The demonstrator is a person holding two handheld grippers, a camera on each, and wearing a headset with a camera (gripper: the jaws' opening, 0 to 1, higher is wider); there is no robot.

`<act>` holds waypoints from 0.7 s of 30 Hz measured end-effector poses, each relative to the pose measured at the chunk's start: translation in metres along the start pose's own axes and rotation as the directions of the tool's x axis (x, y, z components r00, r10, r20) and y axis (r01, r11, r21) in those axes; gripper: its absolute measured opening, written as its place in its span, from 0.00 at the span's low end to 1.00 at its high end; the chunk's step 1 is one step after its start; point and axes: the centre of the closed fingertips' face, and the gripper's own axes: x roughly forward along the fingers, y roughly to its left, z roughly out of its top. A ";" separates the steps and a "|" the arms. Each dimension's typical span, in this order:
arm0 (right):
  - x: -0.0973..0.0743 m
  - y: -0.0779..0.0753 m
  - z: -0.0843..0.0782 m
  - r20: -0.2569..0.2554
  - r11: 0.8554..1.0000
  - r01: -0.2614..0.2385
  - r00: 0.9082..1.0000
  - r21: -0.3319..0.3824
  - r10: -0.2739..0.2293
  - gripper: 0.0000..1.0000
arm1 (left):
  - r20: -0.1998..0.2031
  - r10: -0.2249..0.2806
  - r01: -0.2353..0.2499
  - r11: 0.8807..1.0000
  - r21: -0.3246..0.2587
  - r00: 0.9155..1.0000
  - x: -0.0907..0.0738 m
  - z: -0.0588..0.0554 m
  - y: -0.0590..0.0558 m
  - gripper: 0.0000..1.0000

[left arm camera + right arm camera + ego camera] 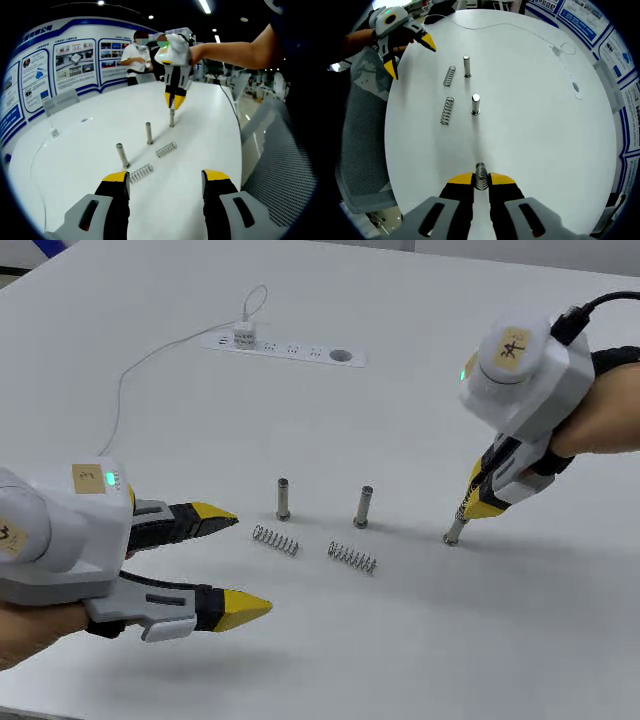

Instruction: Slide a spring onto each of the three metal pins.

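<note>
Right hand-held gripper (468, 510) holding a spring (480, 176) over the third pin (455, 532); left hand-held gripper (254, 564) open.
The right hand-held gripper's jaws are closed on the spring, whose lower end meets the top of the third pin just beneath the tips. Two loose springs (275, 540) (352, 558) lie on the white worktop (400, 640) just ahead of the left hand-held gripper's spread jaws, with two bare pins (283, 499) (363, 507) upright just beyond them.

Third pin (455, 534): upper part hidden behind the right gripper (476, 509) tips and the spring (480, 176) they clamp.
White cable (165, 350): lower end hidden behind the left gripper (250, 563).
Wall posters (75, 57): text too small to read.
</note>
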 end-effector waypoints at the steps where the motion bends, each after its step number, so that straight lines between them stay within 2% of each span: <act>1: 0.002 0.000 0.000 -0.005 1.000 0.001 1.000 -0.001 -0.001 0.12 | -0.001 0.000 0.000 1.000 0.000 1.000 0.000 0.000 0.000 0.59; 12: 0.024 -0.002 -0.006 -0.026 1.000 0.002 1.000 0.026 -0.001 0.12 | -0.007 0.000 0.000 1.000 0.001 1.000 0.000 -0.001 0.000 0.59; 21: 0.034 0.000 -0.010 -0.044 1.000 -0.004 0.999 0.027 0.005 0.12 | -0.004 0.003 -0.003 1.000 -0.002 1.000 0.000 0.000 0.000 0.59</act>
